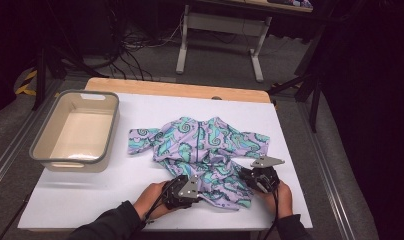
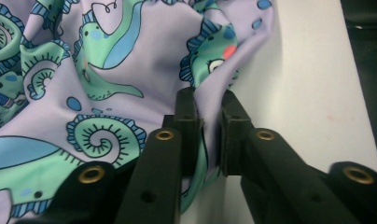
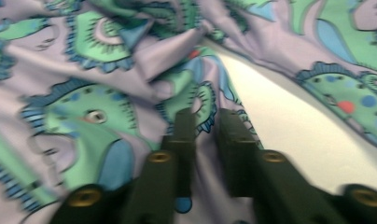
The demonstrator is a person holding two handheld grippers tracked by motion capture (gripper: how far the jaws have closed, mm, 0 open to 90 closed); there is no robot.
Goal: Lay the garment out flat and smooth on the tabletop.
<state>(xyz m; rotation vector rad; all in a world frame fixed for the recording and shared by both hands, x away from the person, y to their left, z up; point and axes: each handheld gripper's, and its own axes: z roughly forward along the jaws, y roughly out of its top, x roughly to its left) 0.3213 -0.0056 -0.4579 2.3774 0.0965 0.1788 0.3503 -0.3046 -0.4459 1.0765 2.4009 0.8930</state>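
Note:
A lilac garment [image 1: 205, 150] printed with green and blue seahorses lies crumpled in the middle of the white table [image 1: 115, 190]. My left gripper [image 1: 190, 192] is at its near left hem; in the left gripper view the jaws pinch a fold of the garment [image 2: 130, 60], with my left gripper [image 2: 208, 100] shut on the cloth. My right gripper [image 1: 252, 176] sits at the near right edge of the garment. In the right gripper view my right gripper [image 3: 206, 116] has its jaws close together with a ridge of the garment [image 3: 107, 70] between them.
An empty grey-rimmed tub [image 1: 106, 97] stands on the table at the left. The table's wooden far edge [image 1: 180, 89] lies behind the garment. A desk frame [image 1: 220, 30] and cables are on the floor beyond.

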